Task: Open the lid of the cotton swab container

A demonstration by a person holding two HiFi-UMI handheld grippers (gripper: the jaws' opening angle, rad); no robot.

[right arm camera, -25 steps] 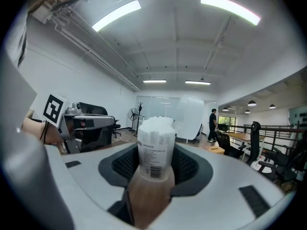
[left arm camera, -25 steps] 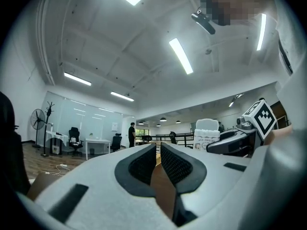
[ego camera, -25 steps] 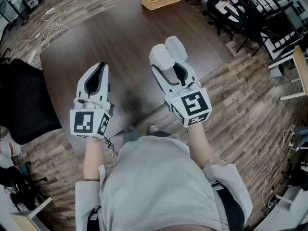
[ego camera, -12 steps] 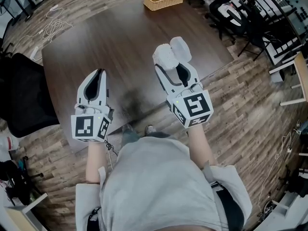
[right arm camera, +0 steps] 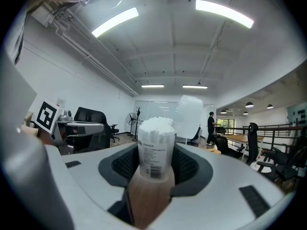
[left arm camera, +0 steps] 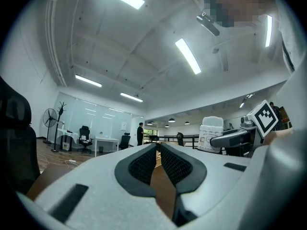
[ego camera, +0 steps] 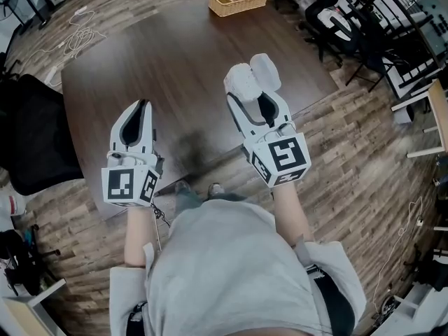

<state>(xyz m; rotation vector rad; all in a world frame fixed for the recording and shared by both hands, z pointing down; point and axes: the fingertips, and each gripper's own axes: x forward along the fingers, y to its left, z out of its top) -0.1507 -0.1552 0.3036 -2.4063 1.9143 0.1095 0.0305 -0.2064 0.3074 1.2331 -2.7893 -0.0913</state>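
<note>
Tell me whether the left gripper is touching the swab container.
Apart. In the head view the left gripper, shut and empty, sits well left of the container, which the right gripper holds, and bare table shows between them.

Dark brown table (ego camera: 182,61) on wood-plank floor (ego camera: 364,152): wicker basket (ego camera: 238,0) at its far edge, black chair (ego camera: 31,142) off its left side, strip lights (right arm camera: 224,12) overhead.

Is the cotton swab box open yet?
Yes, it looks done: the lid stands flipped up and the swabs show. The right gripper holds the container; the left gripper is shut, empty. Nothing seems left but perhaps setting it down.
</note>
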